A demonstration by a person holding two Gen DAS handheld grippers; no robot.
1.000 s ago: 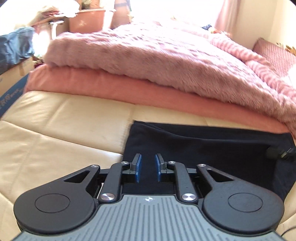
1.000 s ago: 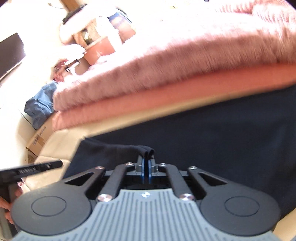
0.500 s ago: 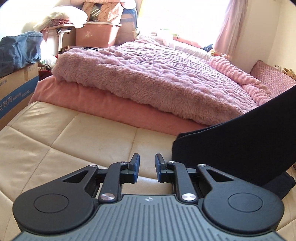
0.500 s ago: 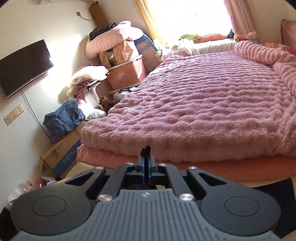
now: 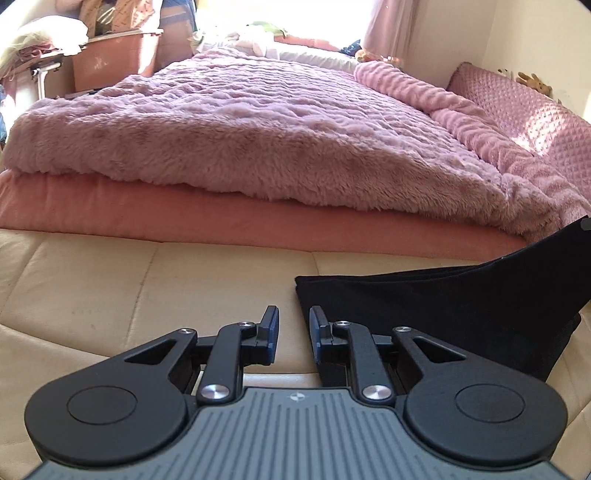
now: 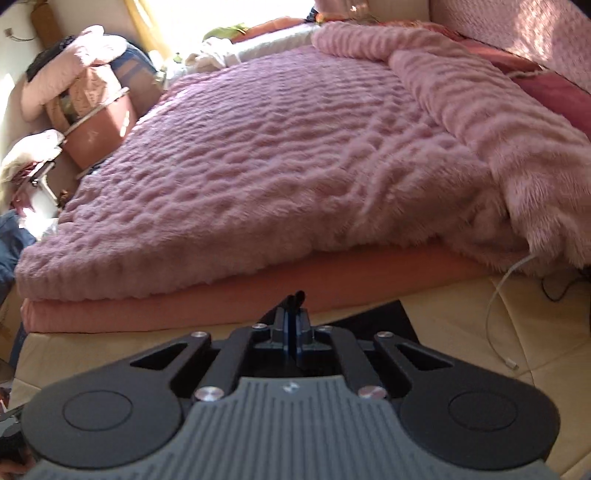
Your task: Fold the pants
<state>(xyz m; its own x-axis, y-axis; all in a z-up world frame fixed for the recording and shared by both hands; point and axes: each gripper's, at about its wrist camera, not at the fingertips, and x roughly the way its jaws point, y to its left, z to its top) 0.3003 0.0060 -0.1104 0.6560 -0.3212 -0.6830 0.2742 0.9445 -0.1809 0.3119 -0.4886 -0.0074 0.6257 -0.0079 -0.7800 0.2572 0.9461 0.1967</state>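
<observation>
Left claw [image 5: 293, 332] hovers with its blue-padded jaws slightly apart and nothing between them, over the cream leather bench [image 5: 110, 295] at the foot of the bed, just beside the near corner of the black fabric pants [image 5: 443, 306]. Those pants lie partly on the bench, their right side lifted up. Right claw [image 6: 294, 314] is fully closed, pinching a dark fold of the pants above the bench, before the fluffy pink blanket [image 6: 277, 166].

Home bedroom. Bed [image 5: 258, 221] under a fluffy pink blanket [image 6: 277, 166], pink curtain [image 5: 384, 29] at a bright window, storage box [image 5: 110, 59] and piled bedding [image 6: 74, 62] against the wall.
</observation>
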